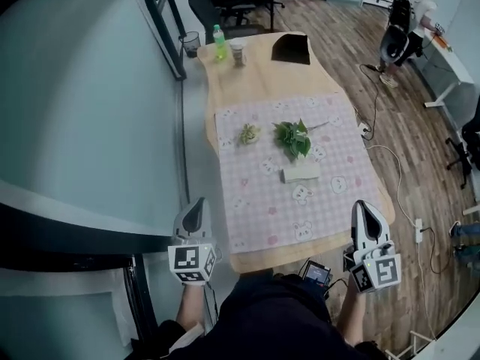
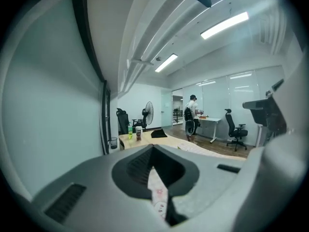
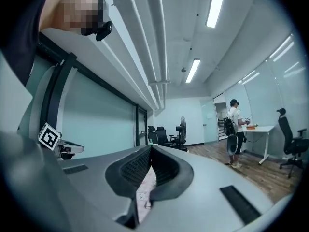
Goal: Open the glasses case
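Note:
The glasses case (image 1: 301,174) is a pale oblong box lying closed on the pink checked cloth (image 1: 262,201), right of the table's middle. Both grippers hang at the near end of the table, short of the cloth and well apart from the case. My left gripper (image 1: 196,204) is off the table's left corner, its jaws together and empty (image 2: 153,151). My right gripper (image 1: 362,205) is off the right corner, also shut with nothing in it (image 3: 150,151). Through each gripper's slit only a strip of the cloth shows.
A leafy green sprig (image 1: 293,138) and a small pale plant (image 1: 249,133) lie beyond the case. A green bottle (image 1: 219,42), a cup (image 1: 238,52) and a black item (image 1: 291,49) stand at the far end. A glass wall (image 1: 90,111) runs on the left. A person (image 1: 409,17) stands far right.

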Demonstrator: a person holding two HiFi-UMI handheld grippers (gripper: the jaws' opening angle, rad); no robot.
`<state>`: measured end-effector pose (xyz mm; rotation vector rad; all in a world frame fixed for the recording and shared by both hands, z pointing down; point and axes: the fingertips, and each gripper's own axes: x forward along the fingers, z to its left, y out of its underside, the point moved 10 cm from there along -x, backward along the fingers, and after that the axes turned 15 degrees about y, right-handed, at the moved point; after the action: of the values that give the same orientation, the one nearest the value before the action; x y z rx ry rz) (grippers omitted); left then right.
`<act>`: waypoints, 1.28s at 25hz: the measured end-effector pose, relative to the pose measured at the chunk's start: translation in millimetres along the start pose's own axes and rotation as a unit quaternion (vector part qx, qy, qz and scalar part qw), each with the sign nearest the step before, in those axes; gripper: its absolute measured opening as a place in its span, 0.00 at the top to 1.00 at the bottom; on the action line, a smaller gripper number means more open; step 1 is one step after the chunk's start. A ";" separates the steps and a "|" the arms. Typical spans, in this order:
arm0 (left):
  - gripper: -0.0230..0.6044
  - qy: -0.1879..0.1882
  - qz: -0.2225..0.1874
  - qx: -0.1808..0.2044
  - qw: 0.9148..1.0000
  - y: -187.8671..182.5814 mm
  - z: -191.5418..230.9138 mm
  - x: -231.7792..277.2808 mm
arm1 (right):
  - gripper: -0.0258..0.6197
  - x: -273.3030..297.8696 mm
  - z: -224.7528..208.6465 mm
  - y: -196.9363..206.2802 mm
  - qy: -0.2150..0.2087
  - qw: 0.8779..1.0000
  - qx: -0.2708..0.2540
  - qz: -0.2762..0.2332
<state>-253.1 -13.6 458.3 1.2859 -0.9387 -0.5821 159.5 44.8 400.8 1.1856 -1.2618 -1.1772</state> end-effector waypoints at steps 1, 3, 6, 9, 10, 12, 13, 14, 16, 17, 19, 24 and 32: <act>0.97 0.001 0.001 0.003 1.000 -4.3 3.0 7.4 | 0.94 8.0 -1.5 -4.2 0.000 1.000 -0.007 -0.001; 0.97 0.003 0.003 0.014 1.000 -13.6 7.5 22.6 | 0.94 22.6 -8.3 -6.9 0.003 1.000 -0.008 -0.005; 0.97 0.002 0.000 0.030 1.000 -29.8 4.0 35.9 | 0.94 38.3 -22.7 -2.8 0.003 1.000 0.001 -0.007; 0.97 -0.007 -0.009 0.032 0.999 -40.1 -4.5 41.1 | 0.94 51.6 -35.1 -0.8 -0.001 1.000 0.007 -0.010; 0.97 -0.011 -0.010 0.029 0.999 -40.8 -7.9 43.8 | 0.94 55.6 -39.0 -0.1 -0.001 1.000 0.009 -0.011; 0.97 -0.017 -0.009 0.023 1.000 -39.6 -13.2 48.7 | 0.94 62.0 -45.0 2.7 0.001 1.000 0.019 -0.012; 0.97 -0.019 -0.009 0.021 1.000 -39.0 -14.9 50.9 | 0.94 65.0 -47.1 4.5 0.002 1.000 0.024 -0.010; 0.97 -0.020 -0.008 0.019 1.000 -38.6 -16.5 52.6 | 0.94 68.0 -48.7 6.2 0.002 1.000 0.026 -0.006; 0.97 -0.022 -0.007 0.019 1.000 -38.7 -18.7 55.1 | 0.94 73.9 -51.0 10.7 -0.005 0.999 0.034 -0.001; 0.97 -0.023 -0.007 0.020 1.000 -38.9 -19.0 56.3 | 0.94 76.7 -51.7 13.8 -0.011 0.999 0.041 -0.002; 0.97 -0.026 -0.006 0.020 0.999 -38.7 -19.0 57.1 | 0.63 80.8 -51.8 19.6 -0.021 0.999 0.047 -0.007; 0.97 -0.034 -0.006 0.019 0.999 -39.7 -19.5 57.4 | 0.62 85.4 -53.2 25.1 -0.017 0.999 0.030 -0.008; 0.97 -0.046 0.002 0.028 0.999 -39.9 -22.5 55.8 | 0.63 99.0 -54.9 32.2 -0.038 0.998 -0.040 -0.004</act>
<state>-199.7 -55.6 433.9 1.3151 -1.0391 -0.6187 211.7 -53.6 438.8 1.0966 -1.2568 -1.2773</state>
